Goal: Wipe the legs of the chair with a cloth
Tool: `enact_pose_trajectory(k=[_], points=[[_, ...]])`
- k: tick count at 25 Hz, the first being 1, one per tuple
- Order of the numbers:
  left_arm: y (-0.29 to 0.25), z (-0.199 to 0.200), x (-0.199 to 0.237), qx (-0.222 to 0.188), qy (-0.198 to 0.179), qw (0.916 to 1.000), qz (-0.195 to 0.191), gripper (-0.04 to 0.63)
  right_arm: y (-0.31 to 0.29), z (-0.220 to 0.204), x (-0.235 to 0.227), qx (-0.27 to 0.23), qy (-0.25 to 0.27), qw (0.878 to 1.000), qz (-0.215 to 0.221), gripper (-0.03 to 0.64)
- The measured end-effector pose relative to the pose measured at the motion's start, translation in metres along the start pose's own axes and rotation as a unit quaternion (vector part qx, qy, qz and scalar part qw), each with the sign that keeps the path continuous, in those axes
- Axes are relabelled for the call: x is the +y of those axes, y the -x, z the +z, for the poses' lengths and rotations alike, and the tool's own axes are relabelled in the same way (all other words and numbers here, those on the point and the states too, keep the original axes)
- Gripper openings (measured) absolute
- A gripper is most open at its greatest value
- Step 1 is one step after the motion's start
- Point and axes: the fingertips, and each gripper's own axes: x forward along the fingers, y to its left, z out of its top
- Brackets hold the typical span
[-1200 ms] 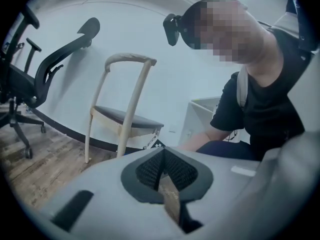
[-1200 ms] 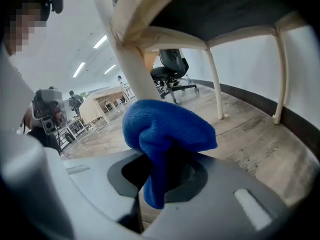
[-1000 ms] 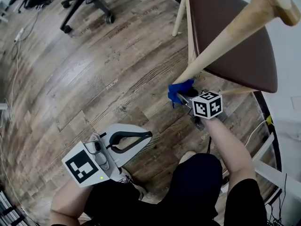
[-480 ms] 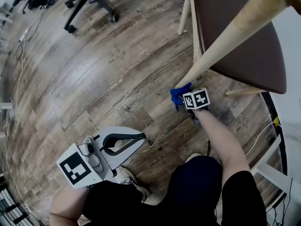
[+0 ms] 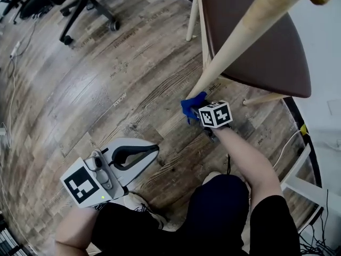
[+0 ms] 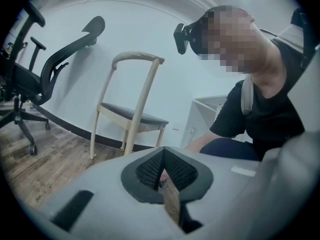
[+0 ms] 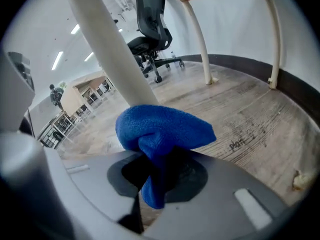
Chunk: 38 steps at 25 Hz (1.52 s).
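Note:
A wooden chair with a brown seat (image 5: 256, 36) stands at the upper right of the head view. Its pale front leg (image 5: 234, 41) slants down to the floor. My right gripper (image 5: 198, 110) is shut on a blue cloth (image 5: 192, 104), which is bunched against the lowest part of that leg. In the right gripper view the blue cloth (image 7: 162, 129) bulges out of the right gripper (image 7: 160, 169) and touches the leg (image 7: 107, 49). My left gripper (image 5: 154, 150) hangs low at the left, away from the chair. Shut and empty, the left gripper (image 6: 162, 176) points at the chair (image 6: 132, 116).
A black office chair (image 5: 80, 4) stands on the wood floor at the upper left. Two further chair legs (image 7: 197, 39) rise behind the cloth. A dark baseboard (image 7: 295, 84) and white wall run behind. A cable (image 5: 290, 143) and a white frame (image 5: 314, 191) lie to the right.
The right gripper with the cloth has slid a little further down the leg towards the floor. The left gripper has stayed low at the left.

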Motion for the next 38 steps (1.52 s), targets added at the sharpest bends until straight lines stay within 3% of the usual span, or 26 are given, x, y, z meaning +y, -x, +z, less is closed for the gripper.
enact_pose_trajectory(k=[4, 12, 17, 24, 31, 38], points=[[-0.017, 0.0, -0.002, 0.0, -0.013, 0.9997, -0.02, -0.003, 0.055, 0.041, 0.031, -0.065, 0.03, 0.997, 0.022, 0.066], [-0.043, -0.004, 0.0, -0.001, -0.012, 0.9989, -0.046, -0.003, 0.154, 0.114, 0.091, -0.181, 0.082, 0.978, 0.054, 0.066], [-0.037, -0.007, 0.005, 0.005, -0.008, 0.9991, -0.041, -0.003, 0.193, 0.144, 0.113, -0.229, 0.059, 0.969, 0.075, 0.066], [-0.046, -0.006, 0.003, -0.001, -0.012, 0.9987, -0.049, -0.003, 0.224, 0.153, 0.115, -0.254, 0.009, 0.963, 0.091, 0.066], [-0.052, -0.008, -0.002, 0.009, -0.011, 0.9984, -0.055, -0.003, 0.267, 0.146, 0.073, -0.276, -0.017, 0.96, 0.037, 0.066], [-0.055, -0.014, 0.0, 0.015, -0.01, 0.9981, -0.058, -0.003, 0.324, 0.113, -0.015, -0.275, -0.055, 0.956, -0.08, 0.066]])
